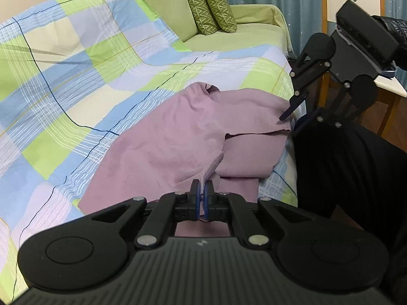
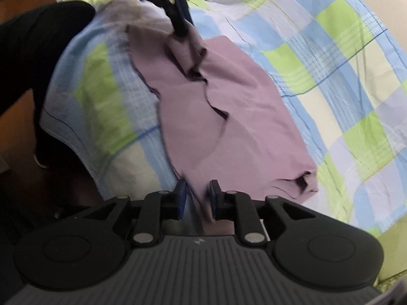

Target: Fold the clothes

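A mauve-pink garment [image 1: 162,142] lies partly folded on a checked bedsheet near the bed's edge; it also shows in the right wrist view [image 2: 236,117]. My left gripper [image 1: 202,198] is shut on a ribbed cuff of the garment and lifts it slightly. The left gripper shows at the top of the right wrist view [image 2: 182,29], pinching cloth. My right gripper [image 2: 197,199] is open, its jaws straddling the garment's near edge without clamping it. In the left wrist view the right gripper [image 1: 290,120] stands at the garment's far corner.
The checked sheet [image 1: 76,81] covers the bed. A green sofa [image 1: 229,40] with two patterned cushions [image 1: 211,10] stands behind. A person's dark-clothed leg [image 1: 343,167] is by the bed's edge. A wooden chair [image 1: 328,5] and table edge are at right.
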### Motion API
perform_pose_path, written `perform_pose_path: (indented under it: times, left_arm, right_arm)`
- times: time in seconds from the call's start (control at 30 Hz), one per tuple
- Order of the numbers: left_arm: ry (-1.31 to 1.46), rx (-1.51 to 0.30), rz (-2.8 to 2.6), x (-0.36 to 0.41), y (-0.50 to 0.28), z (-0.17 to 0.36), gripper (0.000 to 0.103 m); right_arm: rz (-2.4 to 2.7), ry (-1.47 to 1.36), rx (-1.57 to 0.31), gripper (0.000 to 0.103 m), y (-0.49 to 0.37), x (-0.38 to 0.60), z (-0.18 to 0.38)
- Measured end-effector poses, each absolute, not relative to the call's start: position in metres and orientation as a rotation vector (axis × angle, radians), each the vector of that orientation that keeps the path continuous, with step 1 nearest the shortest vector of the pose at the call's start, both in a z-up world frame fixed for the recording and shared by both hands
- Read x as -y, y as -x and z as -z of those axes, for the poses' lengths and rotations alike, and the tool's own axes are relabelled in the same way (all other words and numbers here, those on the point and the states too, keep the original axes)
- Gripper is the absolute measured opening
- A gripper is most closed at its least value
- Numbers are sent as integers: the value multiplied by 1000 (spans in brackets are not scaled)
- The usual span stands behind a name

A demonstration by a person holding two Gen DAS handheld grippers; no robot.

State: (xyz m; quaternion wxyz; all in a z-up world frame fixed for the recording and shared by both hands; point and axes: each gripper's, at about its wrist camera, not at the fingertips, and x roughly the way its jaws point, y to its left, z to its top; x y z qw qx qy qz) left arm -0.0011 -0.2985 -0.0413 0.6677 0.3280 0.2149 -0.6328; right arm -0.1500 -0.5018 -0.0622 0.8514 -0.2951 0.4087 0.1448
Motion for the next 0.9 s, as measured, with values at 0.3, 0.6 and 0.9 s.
perform_pose_path:
  times: [0.3, 0.6, 0.9]
  left_arm:
    - [-751, -482, 1429, 300, 3, 44, 0]
    - [-749, -482, 1422, 301, 2, 46, 0]
    - [-665, -459, 1409, 297, -16, 26, 0]
  right_arm:
    - [-277, 629, -868, 21, 149, 502, 66]
    - [-259, 621, -861, 1, 144, 510, 66]
    - [-195, 575, -782, 1, 140, 532, 20]
